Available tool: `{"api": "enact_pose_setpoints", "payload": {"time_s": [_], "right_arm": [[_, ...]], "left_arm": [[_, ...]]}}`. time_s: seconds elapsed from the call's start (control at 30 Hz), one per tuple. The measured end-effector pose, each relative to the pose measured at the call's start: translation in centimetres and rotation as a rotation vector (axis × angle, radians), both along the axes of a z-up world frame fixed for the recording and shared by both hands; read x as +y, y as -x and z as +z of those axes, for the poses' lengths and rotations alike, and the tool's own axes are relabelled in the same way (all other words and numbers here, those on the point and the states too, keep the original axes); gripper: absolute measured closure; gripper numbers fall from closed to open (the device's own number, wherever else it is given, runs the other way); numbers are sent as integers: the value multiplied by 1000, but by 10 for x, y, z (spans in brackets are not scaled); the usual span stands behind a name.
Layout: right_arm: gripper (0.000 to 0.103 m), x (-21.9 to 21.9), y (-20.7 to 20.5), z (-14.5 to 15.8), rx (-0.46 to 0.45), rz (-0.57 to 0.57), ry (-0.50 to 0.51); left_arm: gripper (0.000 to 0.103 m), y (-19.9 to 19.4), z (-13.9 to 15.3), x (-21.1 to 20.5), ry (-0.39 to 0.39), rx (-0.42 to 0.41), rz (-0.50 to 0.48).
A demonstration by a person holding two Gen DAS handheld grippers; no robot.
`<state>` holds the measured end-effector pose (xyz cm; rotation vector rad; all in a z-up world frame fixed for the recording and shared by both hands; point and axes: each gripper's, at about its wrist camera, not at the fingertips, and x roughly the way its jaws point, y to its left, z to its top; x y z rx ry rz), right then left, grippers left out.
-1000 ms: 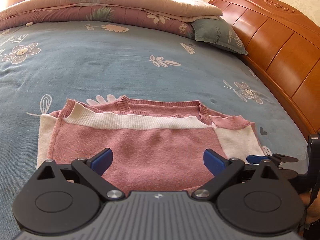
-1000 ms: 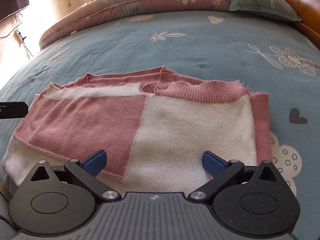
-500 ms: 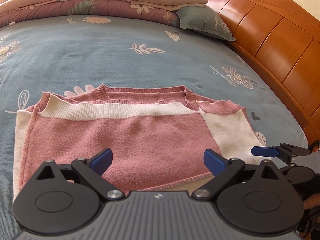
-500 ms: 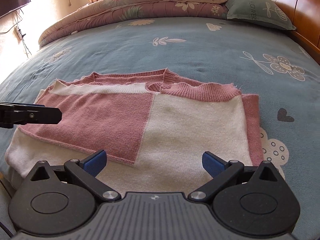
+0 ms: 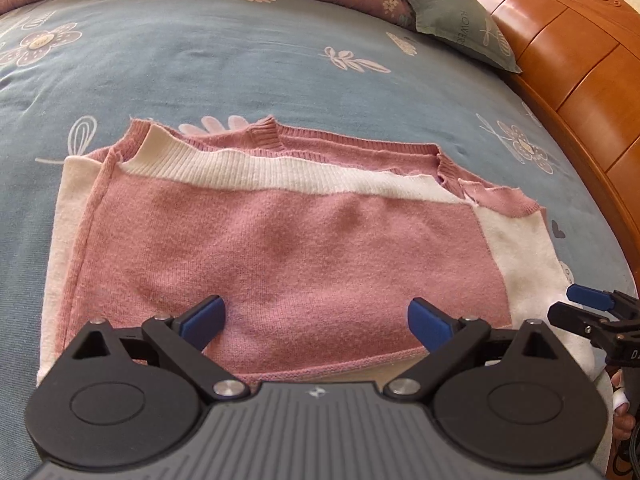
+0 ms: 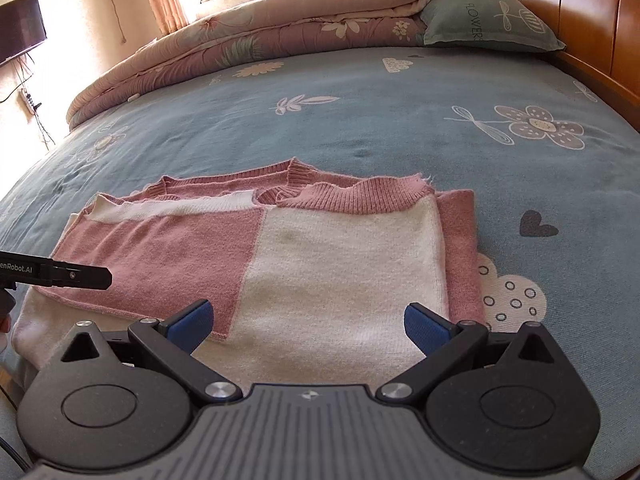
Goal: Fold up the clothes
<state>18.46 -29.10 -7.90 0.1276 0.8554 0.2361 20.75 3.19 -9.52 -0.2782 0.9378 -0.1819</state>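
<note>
L gripper (image 5: pixel 316 322) & R gripper (image 6: pixel 306 322) both wide apart, empty, over near edge of folded pink/cream knit sweater (image 5: pixel 280 248), lying flat on blue floral bedsheet (image 5: pixel 240 64). Beyond: pillow (image 6: pixel 488 20), rolled quilt (image 6: pixel 280 40), wood headboard (image 5: pixel 560 40).

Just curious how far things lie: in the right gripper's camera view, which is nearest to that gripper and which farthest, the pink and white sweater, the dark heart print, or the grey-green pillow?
1. Pink and white knitted sweater, directly ahead.
2. Dark heart print, farther right.
3. Grey-green pillow, far right, by the headboard.

one sweater (image 5: pixel 280 248), one pillow (image 6: pixel 488 20), two claws (image 5: pixel 316 318) (image 6: pixel 306 322)
</note>
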Motion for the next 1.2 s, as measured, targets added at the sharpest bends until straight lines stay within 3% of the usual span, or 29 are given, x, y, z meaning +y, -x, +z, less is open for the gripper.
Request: {"api": "enact_pose_setpoints", "payload": {"time_s": [0.1, 0.2, 0.33, 0.47, 0.63, 0.73, 0.8, 0.9, 1.0, 1.2], "right_arm": [[0, -2, 4, -11, -11, 5, 0], [0, 0, 3, -12, -10, 22, 19], [0, -3, 2, -13, -17, 12, -7], [0, -3, 5, -14, -32, 36, 4], [0, 6, 5, -15, -36, 57, 64], [0, 6, 6, -16, -46, 52, 60], [0, 4, 7, -17, -52, 49, 54], [0, 4, 8, -16, -48, 54, 54], [0, 2, 9, -17, -56, 48, 40], [0, 5, 9, -18, -62, 45, 60]], "left_arm": [[4, 3, 6, 8, 8, -15, -10], [4, 2, 12, 26, -12, -23, 46], [4, -2, 3, 54, 2, 36, 117], [4, 4, 14, 60, -17, 15, 106], [3, -23, 33, 56, -57, -56, 41], [3, -51, 17, 57, -69, 6, 19], [4, -62, -2, 53, -141, 63, 4], [3, -54, 8, 41, -185, 58, -50], [3, -30, 27, 40, -121, 26, -78], [2, 23, 43, 44, 4, 69, -55]]}}
